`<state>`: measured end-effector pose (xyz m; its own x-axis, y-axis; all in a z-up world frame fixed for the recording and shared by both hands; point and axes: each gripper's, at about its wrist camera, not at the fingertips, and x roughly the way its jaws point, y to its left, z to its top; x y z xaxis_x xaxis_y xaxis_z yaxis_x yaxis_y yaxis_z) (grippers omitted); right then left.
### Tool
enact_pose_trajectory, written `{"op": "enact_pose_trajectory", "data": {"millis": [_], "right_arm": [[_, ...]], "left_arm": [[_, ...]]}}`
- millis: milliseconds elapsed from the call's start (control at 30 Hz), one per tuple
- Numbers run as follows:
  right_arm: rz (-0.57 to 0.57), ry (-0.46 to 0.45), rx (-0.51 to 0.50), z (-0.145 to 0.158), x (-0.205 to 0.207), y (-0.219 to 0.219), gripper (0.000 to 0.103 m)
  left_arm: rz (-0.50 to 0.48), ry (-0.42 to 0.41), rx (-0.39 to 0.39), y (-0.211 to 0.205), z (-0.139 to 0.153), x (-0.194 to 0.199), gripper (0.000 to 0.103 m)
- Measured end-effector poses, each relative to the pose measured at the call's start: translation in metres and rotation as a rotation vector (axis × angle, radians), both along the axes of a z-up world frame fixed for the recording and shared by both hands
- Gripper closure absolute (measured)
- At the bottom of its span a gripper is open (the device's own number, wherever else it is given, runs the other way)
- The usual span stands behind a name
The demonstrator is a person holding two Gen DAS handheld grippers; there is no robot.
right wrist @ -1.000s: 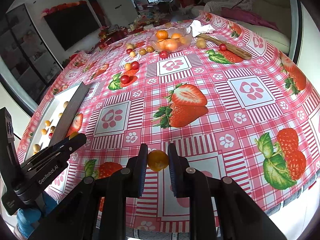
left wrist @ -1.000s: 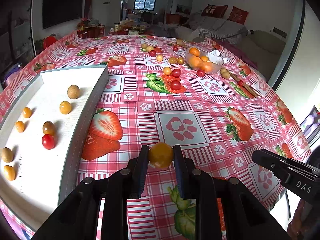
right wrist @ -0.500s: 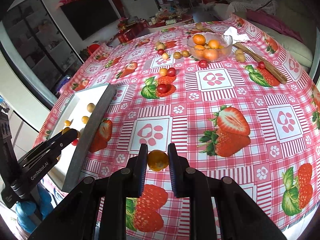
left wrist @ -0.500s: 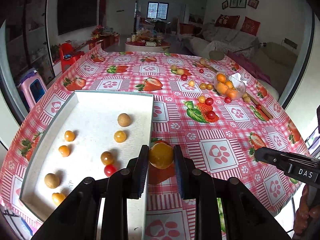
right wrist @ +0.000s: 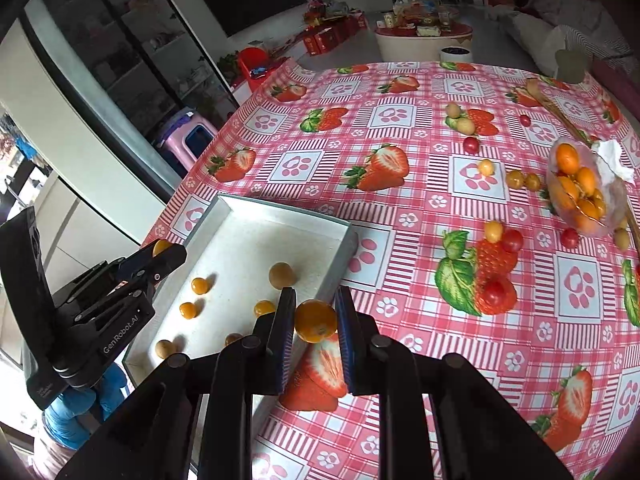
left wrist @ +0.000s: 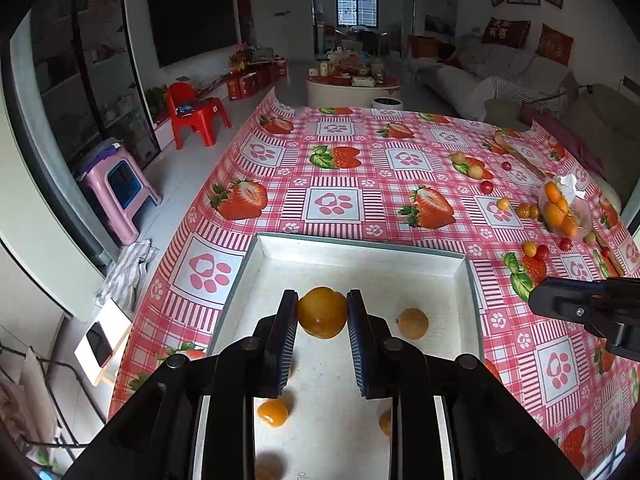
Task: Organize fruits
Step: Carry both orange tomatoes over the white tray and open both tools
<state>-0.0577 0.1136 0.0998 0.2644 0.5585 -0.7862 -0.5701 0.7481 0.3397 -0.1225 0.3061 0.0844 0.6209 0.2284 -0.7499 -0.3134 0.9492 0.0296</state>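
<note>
Two tongs: each pinches one small orange-yellow fruit between its pads.
Left tongs (left wrist: pixel 322 316): closed on an orange fruit (left wrist: pixel 321 312), held over the white tray (left wrist: pixel 360 258), above the tray's inner floor toward its far wall.
Right tongs (right wrist: pixel 315 320): closed on a yellow-orange fruit (right wrist: pixel 315 321), held over the tray's right rim and the checked cloth just beside it.
Tray: sits at the near left corner of the surface (right wrist: pixel 420 160); grey walls, white floor.
Fruits in tray: a tan round one (left wrist: pixel 413 323) just right of the left tongs; a small orange one (left wrist: pixel 272 414) nearer, between the tongs' arms; the right wrist view shows more, among them a tan one (right wrist: pixel 282 275), small orange ones (right wrist: pixel 201 285) and a tan one near the tray's near end (right wrist: pixel 165 348).
Middle of surface: red cherry tomatoes (right wrist: pixel 512 240) and a yellow fruit (right wrist: pixel 494 230) lie loose on a printed leaf and strawberry.
Right edge of surface: a clear bowl (right wrist: pixel 580 196) holding oranges, a white tissue touching its far rim.
Far right of surface: two pale fruits (right wrist: pixel 460 118), a red one (right wrist: pixel 471 145), a long wooden stick (right wrist: pixel 560 114).
Beyond the surface: red chair (left wrist: pixel 194 114), pink stool (left wrist: pixel 120 192), dark television (left wrist: pixel 190 24), sofa with red cushions.
</note>
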Motion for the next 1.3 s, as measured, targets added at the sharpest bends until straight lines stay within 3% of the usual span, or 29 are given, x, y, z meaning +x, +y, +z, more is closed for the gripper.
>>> {"op": "enact_pose_trajectory", "data": {"millis": [167, 400, 700, 967, 1067, 1100, 1133, 1200, 1300], "right_arm": [[0.027, 0.028, -0.059, -0.022, 0.022, 0.046, 0.081], [0.051, 0.060, -0.128, -0.053, 0.041, 0.081, 0.081], [0.058, 0.049, -0.179, -0.069, 0.046, 0.094, 0.081], [0.099, -0.019, -0.240, -0.073, 0.038, 0.106, 0.081], [0.113, -0.009, -0.235, -0.072, 0.035, 0.106, 0.074], [0.113, -0.008, -0.226, -0.070, 0.034, 0.105, 0.065], [0.113, -0.012, -0.217, -0.067, 0.032, 0.103, 0.052], [0.112, -0.027, -0.196, -0.060, 0.028, 0.098, 0.043], [0.103, -0.058, -0.186, -0.047, 0.023, 0.090, 0.033]], "left_arm": [[0.036, 0.076, -0.033, 0.021, -0.028, 0.020, 0.077], [0.056, 0.111, -0.045, 0.031, -0.044, 0.028, 0.077], [0.057, 0.139, -0.033, 0.030, -0.054, 0.033, 0.077], [0.059, 0.169, -0.033, 0.031, -0.066, 0.034, 0.076], [0.053, 0.175, -0.033, 0.030, -0.066, 0.034, 0.076], [0.052, 0.178, -0.033, 0.031, -0.066, 0.034, 0.074], [0.057, 0.182, -0.029, 0.031, -0.066, 0.033, 0.054], [0.069, 0.159, -0.007, 0.029, -0.062, 0.030, 0.026], [0.057, 0.144, 0.027, 0.023, -0.055, 0.027, 0.026]]}}
